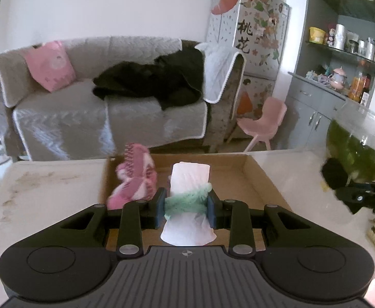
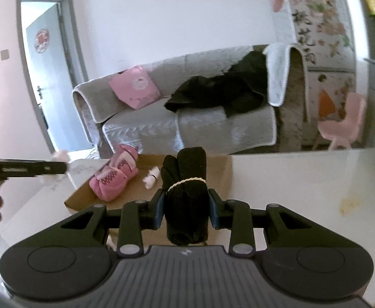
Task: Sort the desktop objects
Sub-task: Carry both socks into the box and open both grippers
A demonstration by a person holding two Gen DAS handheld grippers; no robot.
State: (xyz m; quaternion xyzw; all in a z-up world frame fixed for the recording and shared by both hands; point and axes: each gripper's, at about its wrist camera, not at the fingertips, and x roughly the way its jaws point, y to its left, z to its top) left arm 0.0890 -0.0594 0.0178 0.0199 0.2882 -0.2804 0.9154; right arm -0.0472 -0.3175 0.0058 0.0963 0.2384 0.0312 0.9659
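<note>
Pale pink rolled cloth (image 1: 189,179), bound with green yarn, is clamped between the left gripper (image 1: 186,209) pads above a cardboard box (image 1: 254,179); a black bundle (image 2: 185,200), possibly gloves, is gripped likewise by the right gripper (image 2: 186,209).

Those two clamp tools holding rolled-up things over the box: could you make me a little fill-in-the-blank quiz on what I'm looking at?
1. The left gripper is shut on a pale pink roll tied with a ____ band.
2. The right gripper is shut on a rolled bundle coloured ____.
3. The pink knitted bundle lies inside the ____ box.

Missing words: green; black; cardboard
</note>
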